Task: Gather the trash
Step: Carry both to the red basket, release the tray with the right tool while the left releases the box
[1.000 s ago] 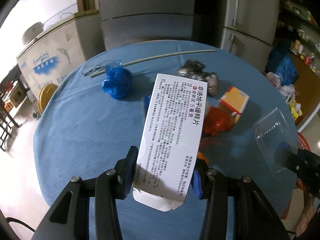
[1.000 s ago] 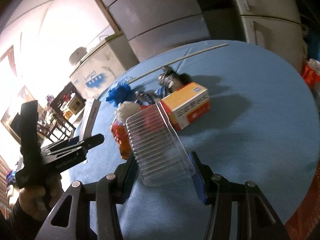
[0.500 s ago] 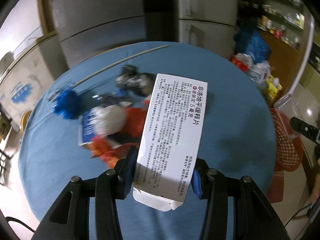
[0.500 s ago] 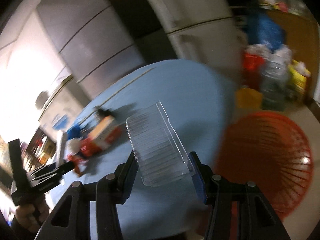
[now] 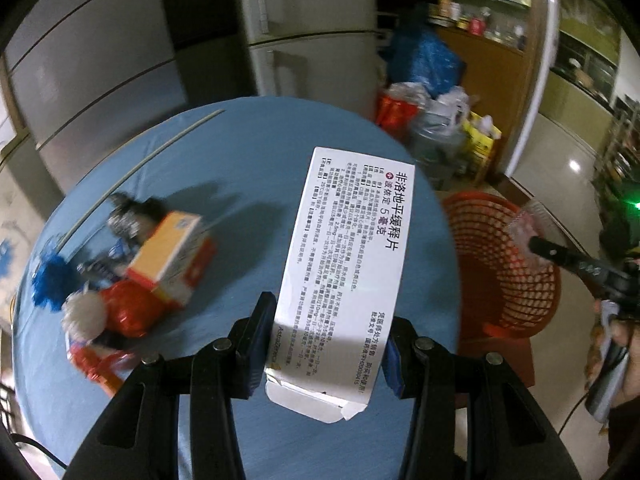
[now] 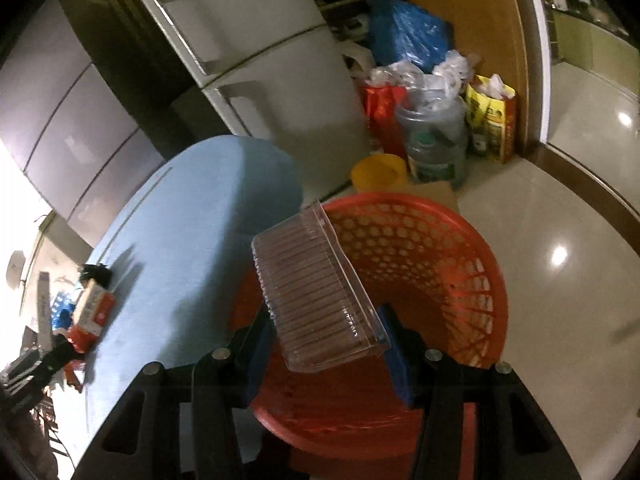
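Red basket [image 6: 460, 264] stood past the tabletop's [image 5: 240, 168] edge; my right gripper [image 6: 326, 344] clamped a clear tray [image 6: 316, 288], my left gripper [image 5: 324, 344] an AstraZeneca carton [image 5: 344, 264].

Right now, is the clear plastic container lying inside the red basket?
No, the right gripper holds the clear plastic container above the red basket.

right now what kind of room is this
Most likely a home kitchen or dining area: a tall fridge stands behind a round table with a blue cloth, and shelves of jars and tins line the far wall.
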Motion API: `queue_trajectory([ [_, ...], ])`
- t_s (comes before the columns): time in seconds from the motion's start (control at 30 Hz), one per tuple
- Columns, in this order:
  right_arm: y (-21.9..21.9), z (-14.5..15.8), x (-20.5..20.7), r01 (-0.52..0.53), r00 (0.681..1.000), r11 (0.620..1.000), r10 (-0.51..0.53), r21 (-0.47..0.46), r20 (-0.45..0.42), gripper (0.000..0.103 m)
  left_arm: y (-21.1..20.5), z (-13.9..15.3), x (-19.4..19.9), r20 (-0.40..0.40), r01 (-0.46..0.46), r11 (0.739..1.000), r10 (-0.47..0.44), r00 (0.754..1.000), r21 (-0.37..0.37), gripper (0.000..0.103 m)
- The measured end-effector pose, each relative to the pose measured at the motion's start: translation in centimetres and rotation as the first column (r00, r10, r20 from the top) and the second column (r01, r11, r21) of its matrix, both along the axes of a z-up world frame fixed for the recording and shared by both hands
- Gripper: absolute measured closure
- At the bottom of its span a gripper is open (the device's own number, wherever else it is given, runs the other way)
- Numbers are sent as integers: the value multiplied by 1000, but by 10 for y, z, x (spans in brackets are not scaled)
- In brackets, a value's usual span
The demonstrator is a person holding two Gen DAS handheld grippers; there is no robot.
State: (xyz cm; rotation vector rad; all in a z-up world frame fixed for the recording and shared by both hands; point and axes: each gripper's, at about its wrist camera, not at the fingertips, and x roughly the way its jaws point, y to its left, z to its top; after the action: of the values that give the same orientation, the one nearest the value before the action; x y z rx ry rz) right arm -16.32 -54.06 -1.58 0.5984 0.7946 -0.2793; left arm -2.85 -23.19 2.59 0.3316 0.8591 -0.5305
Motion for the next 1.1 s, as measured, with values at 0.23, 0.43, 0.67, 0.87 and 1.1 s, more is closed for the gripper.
queue_trajectory([
  [0.23,-21,-26,7,53,993,999,-52,8,-104,38,-43,-2,-2,-14,76,997,-76,997,13,54],
  [0.43,-30,-18,-5,91,993,996,-92,-23,-71,36,-75,-9,-6,-32,138,990,-137,990,26,54],
  [0.67,-43,-14,-19,132,990,991,-132,-8,-58,35,-112,-22,-13,-76,208,977,-205,976,41,54],
  [0.87,-49,-16,-24,149,987,989,-148,4,-59,35,-153,-34,-19,-130,289,956,-281,951,45,54],
  [1.1,-58,-10,-35,189,981,982,-188,5,-41,35,-180,-36,-20,-161,339,940,-330,930,30,36],
])
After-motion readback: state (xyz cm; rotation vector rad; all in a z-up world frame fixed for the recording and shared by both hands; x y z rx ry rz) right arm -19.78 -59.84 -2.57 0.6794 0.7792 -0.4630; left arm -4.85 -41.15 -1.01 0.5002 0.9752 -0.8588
